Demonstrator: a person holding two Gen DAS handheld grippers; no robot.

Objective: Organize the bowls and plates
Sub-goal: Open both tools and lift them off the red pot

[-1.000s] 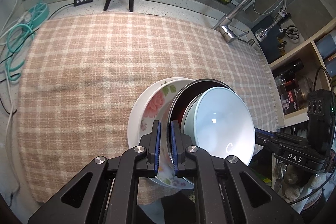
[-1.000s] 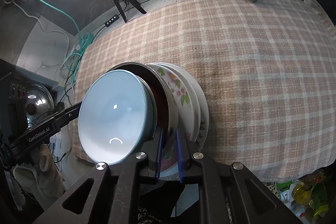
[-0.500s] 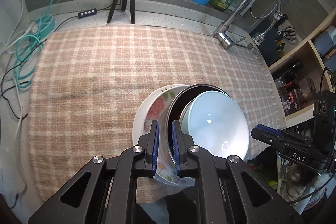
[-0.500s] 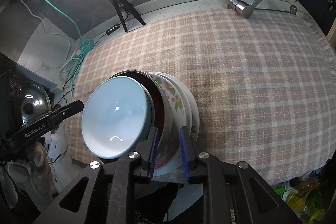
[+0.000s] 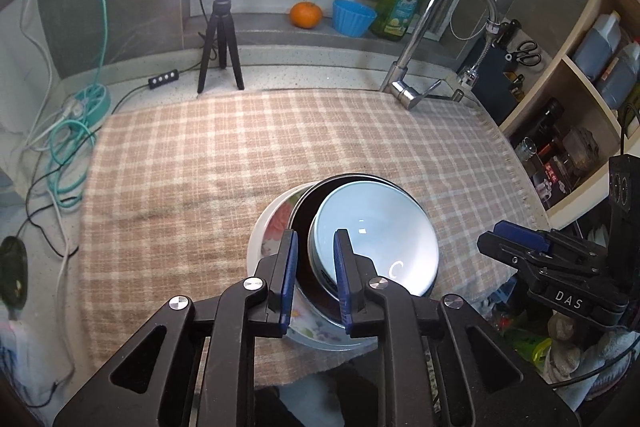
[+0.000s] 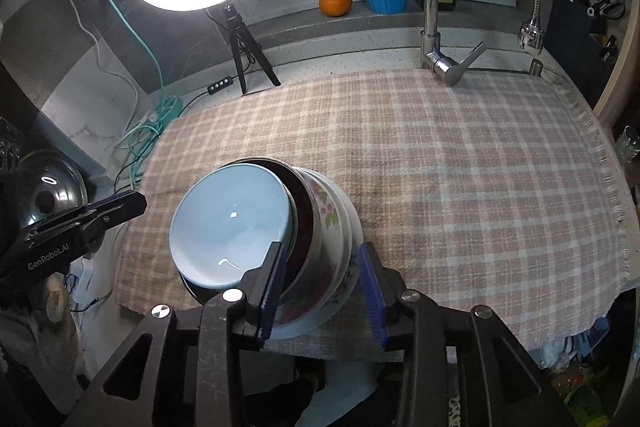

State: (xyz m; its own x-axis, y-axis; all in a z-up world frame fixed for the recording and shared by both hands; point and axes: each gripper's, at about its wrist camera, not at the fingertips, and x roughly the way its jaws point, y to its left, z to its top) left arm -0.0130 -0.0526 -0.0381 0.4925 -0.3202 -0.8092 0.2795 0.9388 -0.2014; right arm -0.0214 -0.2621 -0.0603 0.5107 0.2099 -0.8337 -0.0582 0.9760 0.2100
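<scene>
A stack of dishes sits at the near edge of the checked cloth (image 5: 240,155): a light blue bowl (image 5: 376,239) on top, nested in a dark metal bowl (image 5: 308,267), on a floral bowl (image 6: 332,215) and a white floral plate (image 5: 260,239). My left gripper (image 5: 314,279) is open, its jaws astride the near rims of the dark and blue bowls. My right gripper (image 6: 324,291) is open, its jaws wide on either side of the stack's near rim. The blue bowl also shows in the right wrist view (image 6: 230,223).
A faucet (image 6: 436,27) stands at the cloth's far side. A ring light on a tripod (image 5: 220,43), an orange (image 5: 306,15), a blue cup (image 5: 354,17) and a soap bottle (image 5: 402,5) are at the back. Cables (image 5: 68,131) lie left; shelves (image 5: 580,115) stand right.
Both grippers have opened and drawn back and up from the stack, the right one widest. The stack now rests on the cloth.
</scene>
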